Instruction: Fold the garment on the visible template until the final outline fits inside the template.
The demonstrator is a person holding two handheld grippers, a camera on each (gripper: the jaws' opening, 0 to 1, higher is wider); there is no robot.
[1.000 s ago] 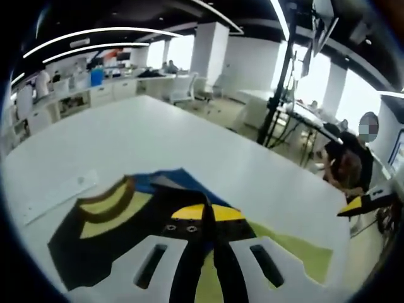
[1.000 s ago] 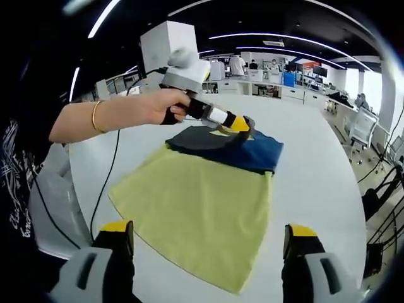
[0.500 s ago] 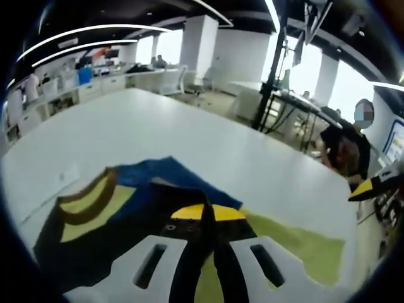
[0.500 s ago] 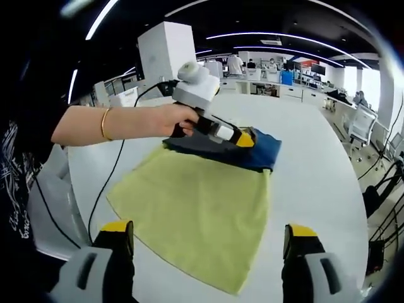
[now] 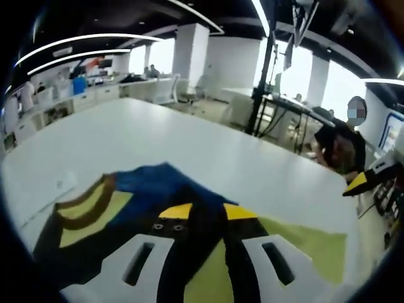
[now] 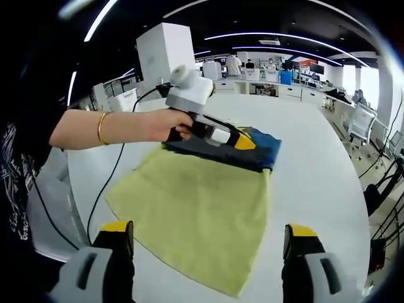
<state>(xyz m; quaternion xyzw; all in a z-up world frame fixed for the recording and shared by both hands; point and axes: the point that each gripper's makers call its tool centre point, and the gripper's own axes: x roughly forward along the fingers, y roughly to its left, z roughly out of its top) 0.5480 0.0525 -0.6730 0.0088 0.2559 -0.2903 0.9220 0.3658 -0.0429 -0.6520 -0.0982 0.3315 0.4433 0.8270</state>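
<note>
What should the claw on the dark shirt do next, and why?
Probably lift the left claw clear. Its jaws have parted over the dark garment, which lies folded at the far end of the yellow-green template. The right claw hangs open above the near end, holding nothing.

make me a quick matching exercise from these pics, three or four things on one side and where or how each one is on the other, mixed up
Things:
1. yellow-green cloth
2. dark garment
3. left tool
4. right tool

Places or states:
A. open, above the cloth's near edge
B. spread flat on the white table
C. lying at the cloth's far end
D. held in a hand, tips down on the garment

Pairs: 1-B, 2-C, 3-D, 4-A
</note>
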